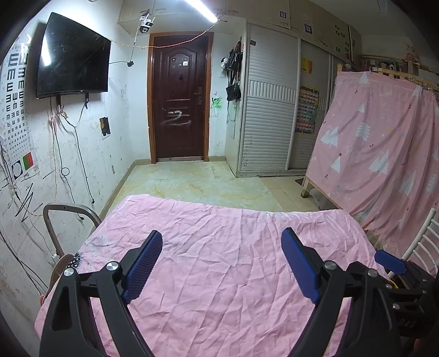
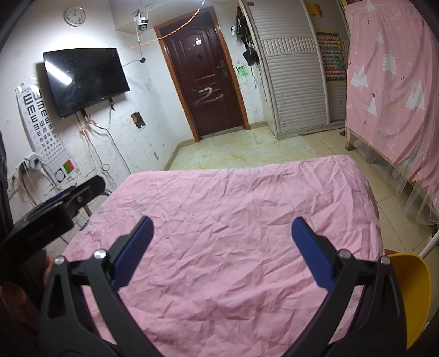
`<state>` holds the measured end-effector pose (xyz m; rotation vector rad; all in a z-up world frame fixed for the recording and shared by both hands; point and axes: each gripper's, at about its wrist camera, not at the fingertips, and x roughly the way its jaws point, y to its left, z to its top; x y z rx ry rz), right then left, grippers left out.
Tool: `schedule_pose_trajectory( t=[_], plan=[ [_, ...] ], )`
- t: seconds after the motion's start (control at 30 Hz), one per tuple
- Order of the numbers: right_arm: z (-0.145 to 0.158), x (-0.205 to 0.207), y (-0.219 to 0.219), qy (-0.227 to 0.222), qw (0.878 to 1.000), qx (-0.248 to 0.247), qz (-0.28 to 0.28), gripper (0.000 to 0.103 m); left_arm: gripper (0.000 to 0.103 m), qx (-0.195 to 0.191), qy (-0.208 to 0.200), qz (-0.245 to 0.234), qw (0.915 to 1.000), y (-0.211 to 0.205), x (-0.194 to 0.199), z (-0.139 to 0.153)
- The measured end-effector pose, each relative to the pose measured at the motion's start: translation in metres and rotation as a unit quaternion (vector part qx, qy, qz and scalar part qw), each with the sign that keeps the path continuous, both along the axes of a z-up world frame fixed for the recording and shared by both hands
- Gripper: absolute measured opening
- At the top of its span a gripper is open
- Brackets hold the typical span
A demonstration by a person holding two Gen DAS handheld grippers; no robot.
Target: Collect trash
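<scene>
Both your left tongs (image 1: 221,241) and right tongs (image 2: 222,229) are spread wide, holding nothing, ready above the pink bed (image 2: 233,197). No trash shows. A yellow bin (image 2: 411,288) waits at four o'clock.

Around one pink-sheeted counter (image 2: 233,219): one wall television (image 2: 85,79), one clock (image 2: 74,16), one eye chart (image 2: 41,120), one brown door (image 2: 205,77), one yellow bowl (image 2: 411,296), two claws, left claw (image 1: 222,244) and right claw (image 2: 222,230).

You face a wrinkled pink sheet (image 1: 219,247), a dark wall television (image 1: 72,57), a brown door (image 1: 179,96) and a yellow bowl (image 2: 411,291) at right.
</scene>
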<state>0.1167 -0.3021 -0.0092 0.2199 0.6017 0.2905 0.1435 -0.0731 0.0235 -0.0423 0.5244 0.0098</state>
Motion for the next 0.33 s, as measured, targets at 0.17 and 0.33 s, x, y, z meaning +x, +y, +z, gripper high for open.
schedule_pose_trajectory(
  t=[0.17,0.33],
  plan=[
    [-0.0001,0.0002,-0.0005,0.0,1.0,0.0,0.0,0.097,0.079,0.0,0.002,0.001,1.0,0.0009,0.0006,-0.0004],
    [-0.0004,0.0004,0.0004,0.001,1.0,0.0,0.0,0.097,0.079,0.001,0.002,0.002,1.0,0.0013,0.0004,-0.0007]
  ],
)
